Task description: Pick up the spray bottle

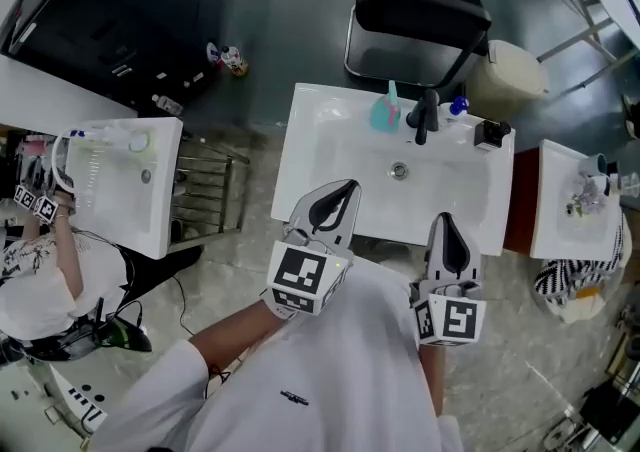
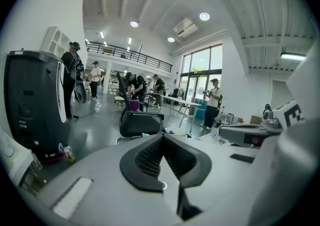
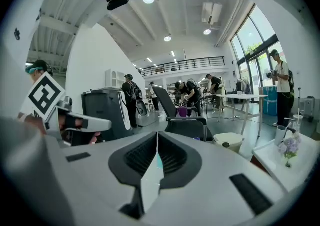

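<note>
The teal spray bottle [image 1: 385,110] stands upright on the back rim of a white sink [image 1: 330,155], just left of the black faucet [image 1: 426,115]. My left gripper [image 1: 345,186] hovers over the sink's front left edge, jaws shut and empty, well short of the bottle. My right gripper [image 1: 446,221] is at the sink's front right edge, also shut with nothing in it. In the left gripper view the left gripper [image 2: 162,137] shows its black pads pressed together. In the right gripper view a teal sliver of the bottle [image 3: 159,161] shows beyond the shut right gripper [image 3: 157,135].
A blue item [image 1: 458,105] and a small black holder [image 1: 490,133] sit right of the faucet. Behind the sink stand a black office chair [image 1: 415,0] and a beige bin [image 1: 510,70]. A second sink [image 1: 120,180] with another person is at left; a white stand [image 1: 580,200] is at right.
</note>
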The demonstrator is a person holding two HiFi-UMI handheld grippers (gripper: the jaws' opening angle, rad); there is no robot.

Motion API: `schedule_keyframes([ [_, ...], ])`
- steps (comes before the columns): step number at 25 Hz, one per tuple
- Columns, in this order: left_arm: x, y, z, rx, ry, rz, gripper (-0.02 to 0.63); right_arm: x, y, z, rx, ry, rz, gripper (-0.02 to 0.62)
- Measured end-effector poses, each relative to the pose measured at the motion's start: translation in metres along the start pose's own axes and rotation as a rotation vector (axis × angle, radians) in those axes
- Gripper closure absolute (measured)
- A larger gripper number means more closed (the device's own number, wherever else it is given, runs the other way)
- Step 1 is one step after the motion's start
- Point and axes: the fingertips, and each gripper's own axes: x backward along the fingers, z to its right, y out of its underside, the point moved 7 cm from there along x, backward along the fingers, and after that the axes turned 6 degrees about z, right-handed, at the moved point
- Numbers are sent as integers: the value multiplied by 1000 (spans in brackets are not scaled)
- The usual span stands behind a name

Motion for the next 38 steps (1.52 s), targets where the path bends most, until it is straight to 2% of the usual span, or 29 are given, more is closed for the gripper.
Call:
schedule_keyframes([
  [4,-14,1,-8,-3,-3,-20,601,-27,-1,-1,11,-35,0,589],
  [8,-25,5,-13,55,43,-63,601,-45,4,-4,-24,-81,3,589],
  [23,-43,6,-48,52,-26,-48,601,-141,33,-9,-16,-109,10,587],
  [24,-44,5,-50,51,-29,-45,601,-147,35,-9,-17,-113,7,583],
  [27,-47,4,-55,52,-40,-43,601,-162,42,-8,-19,-125,-6,515],
  [38,-56,7,-62,68,-66,-52,601,-223,68,-5,-54,-85,-56,429],
])
